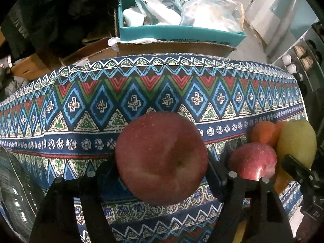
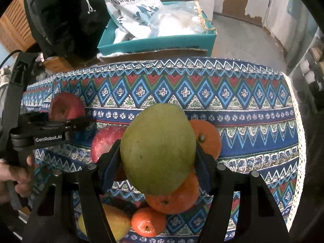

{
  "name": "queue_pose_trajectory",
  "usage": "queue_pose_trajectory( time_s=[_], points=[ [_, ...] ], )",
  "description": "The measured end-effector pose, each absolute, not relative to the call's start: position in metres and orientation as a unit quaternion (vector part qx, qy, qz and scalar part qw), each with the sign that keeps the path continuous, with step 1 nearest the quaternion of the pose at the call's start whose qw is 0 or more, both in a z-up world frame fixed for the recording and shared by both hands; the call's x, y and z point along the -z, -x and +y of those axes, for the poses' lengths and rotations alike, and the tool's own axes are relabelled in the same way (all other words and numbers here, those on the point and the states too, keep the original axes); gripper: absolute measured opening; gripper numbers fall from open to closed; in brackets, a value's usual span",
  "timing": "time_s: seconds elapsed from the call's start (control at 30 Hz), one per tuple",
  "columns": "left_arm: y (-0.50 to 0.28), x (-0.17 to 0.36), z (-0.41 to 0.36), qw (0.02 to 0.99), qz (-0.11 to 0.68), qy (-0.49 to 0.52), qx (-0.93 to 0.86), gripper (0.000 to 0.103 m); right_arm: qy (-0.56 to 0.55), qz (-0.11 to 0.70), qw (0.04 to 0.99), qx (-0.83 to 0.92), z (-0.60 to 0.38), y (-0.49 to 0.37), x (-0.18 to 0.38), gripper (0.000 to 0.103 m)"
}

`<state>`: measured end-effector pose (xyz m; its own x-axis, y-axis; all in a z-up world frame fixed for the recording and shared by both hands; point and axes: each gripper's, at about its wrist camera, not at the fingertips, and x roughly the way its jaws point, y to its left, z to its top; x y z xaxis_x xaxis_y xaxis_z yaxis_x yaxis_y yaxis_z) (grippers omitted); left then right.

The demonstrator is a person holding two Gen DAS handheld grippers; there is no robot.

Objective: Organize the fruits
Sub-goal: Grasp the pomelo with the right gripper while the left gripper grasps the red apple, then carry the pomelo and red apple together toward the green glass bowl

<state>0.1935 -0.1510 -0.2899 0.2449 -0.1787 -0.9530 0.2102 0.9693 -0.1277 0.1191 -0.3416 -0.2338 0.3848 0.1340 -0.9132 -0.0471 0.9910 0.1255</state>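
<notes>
- Right now, a big red apple (image 1: 162, 158) is squeezed between the two pads of the left gripper (image 1: 162, 168), above the patterned cloth (image 1: 141, 93).
- A green mango (image 2: 159, 149) is pinched on both sides by the right gripper (image 2: 158, 162), over a pile of fruit.
- Under the mango, a large orange (image 2: 174, 194) is seen, with a second orange (image 2: 206, 137) just beside it and a small tangerine (image 2: 147, 222) near them.
- A second red apple (image 2: 105, 141) is found to the left of the mango, and a yellow fruit (image 2: 113, 220) lies low in the picture.
- A teal box (image 1: 178, 34) stuffed with bags is seen behind the table.
</notes>
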Motion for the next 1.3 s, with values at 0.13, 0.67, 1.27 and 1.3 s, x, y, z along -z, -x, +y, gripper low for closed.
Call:
queue_pose_trajectory(
  time_s=[0.13, 0.67, 1.27, 1.3],
  points=[
    [-0.184, 0.275, -0.15, 0.801, 0.585, -0.016, 0.127, 0.077, -0.034, 0.545, 0.836, -0.052, -0.34, -0.117, 0.23, 0.066],
    [-0.144, 0.213, -0.138, 0.834, 0.535, -0.032, 0.131, 0.077, -0.026, 0.504, 0.862, -0.048, -0.335, -0.102, 0.19, 0.066],
    [-0.094, 0.145, -0.105, 0.866, 0.479, -0.03, 0.143, 0.077, -0.023, 0.451, 0.89, -0.065, -0.312, -0.073, 0.129, 0.066],
    [-0.093, 0.142, -0.103, 0.866, 0.478, -0.027, 0.142, 0.077, -0.023, 0.448, 0.891, -0.067, -0.31, -0.071, 0.125, 0.066]
  ],
)
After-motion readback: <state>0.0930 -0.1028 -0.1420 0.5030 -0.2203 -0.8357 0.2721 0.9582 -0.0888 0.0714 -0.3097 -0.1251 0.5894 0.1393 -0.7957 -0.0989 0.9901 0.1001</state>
